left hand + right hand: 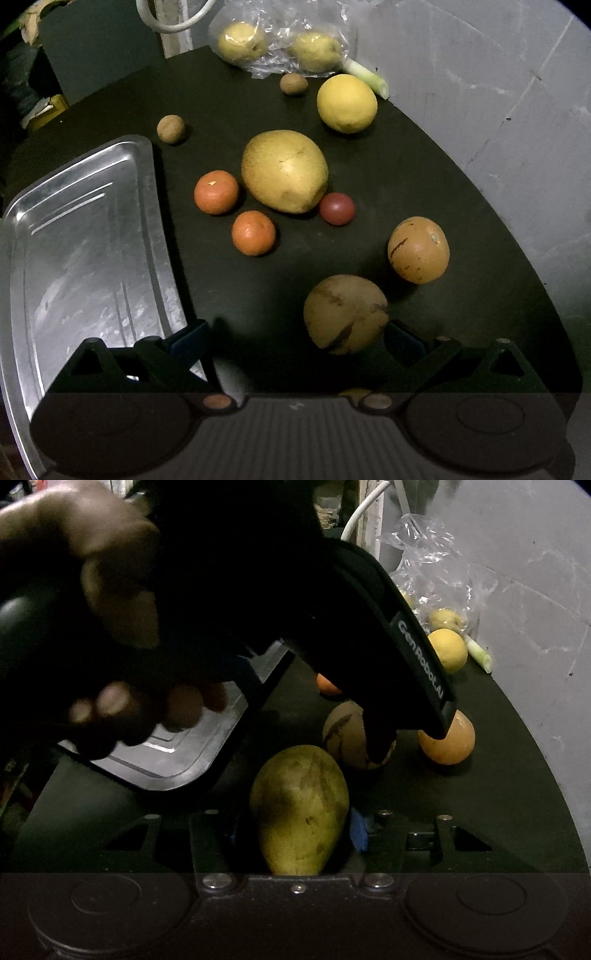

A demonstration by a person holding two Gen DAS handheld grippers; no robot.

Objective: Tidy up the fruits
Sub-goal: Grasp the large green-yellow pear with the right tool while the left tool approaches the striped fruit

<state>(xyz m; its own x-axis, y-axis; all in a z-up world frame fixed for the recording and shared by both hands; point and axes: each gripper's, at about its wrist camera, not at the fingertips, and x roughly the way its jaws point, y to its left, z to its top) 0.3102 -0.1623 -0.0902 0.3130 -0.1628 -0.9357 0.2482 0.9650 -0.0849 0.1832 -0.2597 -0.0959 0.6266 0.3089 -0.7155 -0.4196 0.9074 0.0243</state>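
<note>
A: What do the right tongs (299,834) have?
B: A green pear (300,812), pinched between the two fingers with its narrow end toward the camera. A blue pad (358,830) presses on its right flank.

A: And the left tongs (295,339)?
B: Spread wide, nothing between them. They hang above the dark tabletop (461,192), with a brown-streaked round fruit (345,314) just ahead and close to the right finger.

A: Where is the tray?
B: The steel tray (92,236) sits on the left of the tabletop, bare metal showing. In the right wrist view a hand (110,602) grips the black handle of the other tool in front of it.

A: The remaining fruit?
B: All on the tabletop, right of the tray. A large yellow mango (284,171) lies in the middle, two tangerines (216,192) (253,233) just left of it, and a small red fruit (337,208) touches its right side. An orange-brown round fruit (418,249) lies further right, a yellow citrus (346,103) behind. Two small brown fruits (170,128) (293,83) lie apart near the back.

A: Anything at the far edge?
B: A clear plastic bag (280,40) with two yellow fruits in it, and a pale green stalk (365,75) beside it against the wall
</note>
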